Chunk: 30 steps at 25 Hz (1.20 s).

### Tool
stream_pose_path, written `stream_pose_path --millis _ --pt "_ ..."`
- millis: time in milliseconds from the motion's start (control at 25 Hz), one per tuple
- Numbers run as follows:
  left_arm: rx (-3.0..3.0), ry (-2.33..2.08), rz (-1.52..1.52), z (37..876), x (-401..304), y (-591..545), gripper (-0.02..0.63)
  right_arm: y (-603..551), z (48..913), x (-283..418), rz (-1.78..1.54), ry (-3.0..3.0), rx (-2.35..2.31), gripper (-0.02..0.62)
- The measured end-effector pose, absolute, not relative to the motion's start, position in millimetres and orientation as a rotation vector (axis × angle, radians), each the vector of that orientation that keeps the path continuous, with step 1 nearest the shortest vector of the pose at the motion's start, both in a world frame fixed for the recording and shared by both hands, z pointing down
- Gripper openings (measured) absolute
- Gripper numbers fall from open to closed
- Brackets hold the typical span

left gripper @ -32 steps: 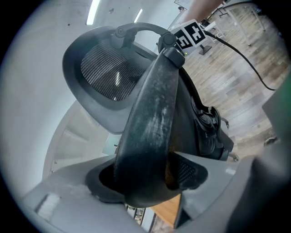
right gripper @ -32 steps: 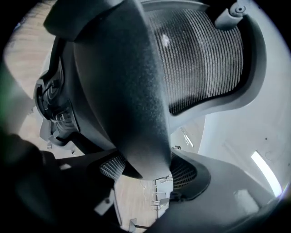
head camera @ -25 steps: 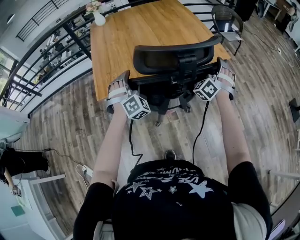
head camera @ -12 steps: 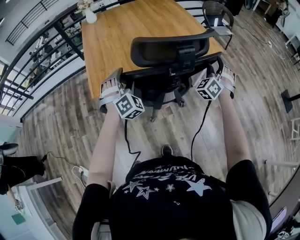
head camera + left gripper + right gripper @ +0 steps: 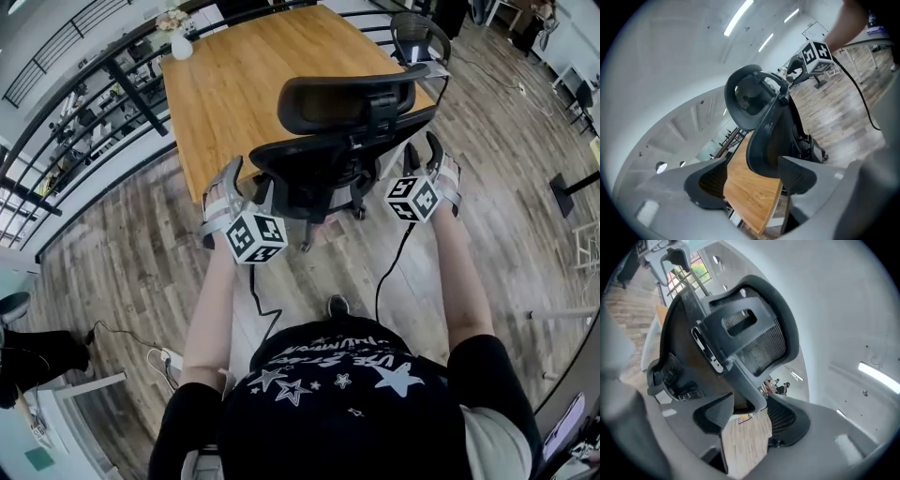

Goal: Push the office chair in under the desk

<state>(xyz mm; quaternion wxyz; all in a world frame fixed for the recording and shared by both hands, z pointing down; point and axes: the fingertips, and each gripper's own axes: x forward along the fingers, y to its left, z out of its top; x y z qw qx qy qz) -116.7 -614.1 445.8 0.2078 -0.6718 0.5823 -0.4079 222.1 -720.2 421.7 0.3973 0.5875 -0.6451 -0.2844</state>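
Observation:
The black office chair (image 5: pixel 337 150) stands at the near edge of the wooden desk (image 5: pixel 244 84), its backrest and headrest toward me. My left gripper (image 5: pixel 248 178) is at the backrest's left edge. In the left gripper view, its jaws (image 5: pixel 750 180) stand wide with the chair's rim (image 5: pixel 764 150) between them and desk showing in the gap. My right gripper (image 5: pixel 422 148) is at the backrest's right edge. Its jaws (image 5: pixel 751 417) are closing around the chair's rim (image 5: pixel 745 390), and I see no pad pressing on it.
A white vase with flowers (image 5: pixel 178 42) stands on the desk's far left corner. Another chair (image 5: pixel 419 37) is beyond the desk at the right. A black railing (image 5: pixel 84 103) runs along the left. Cables (image 5: pixel 131 333) lie on the wooden floor, and a stand base (image 5: pixel 567 183) is at the right.
The chair has turned a little, its right side swinging farther from me. Both grippers have stayed at the backrest's edges, and the right jaws have narrowed.

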Motion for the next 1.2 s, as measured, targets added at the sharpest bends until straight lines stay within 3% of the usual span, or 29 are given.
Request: stream_pose_path --millis 160,400,720,1000,1200 --pt "-1.934 1.630 -1.054 441.2 -130.9 -590.5 0.342 -690.2 411.6 186.0 -0.711 -1.676 1.514 0.225" --pt "-2.087 1.661 -0.920 437.8 -158.1 -547.5 0.334 -630.5 404.3 127.5 -0.648 -1.782 1.565 0.153" --pt "-2.273 1.621 -0.891 484.9 -190.7 -499.8 0.210 -555.3 433.8 72.2 -0.559 -1.810 1.577 0.064" --pt "-2.363 1.688 -0.755 489.8 -213.1 -475.8 0.018 -519.9 443.3 42.6 -0.537 -1.826 1.591 0.009" --pt "-2.397 1.698 -0.770 506.0 -227.7 -456.1 0.003 -511.1 461.3 16.1 -0.509 -1.875 1.537 0.005"
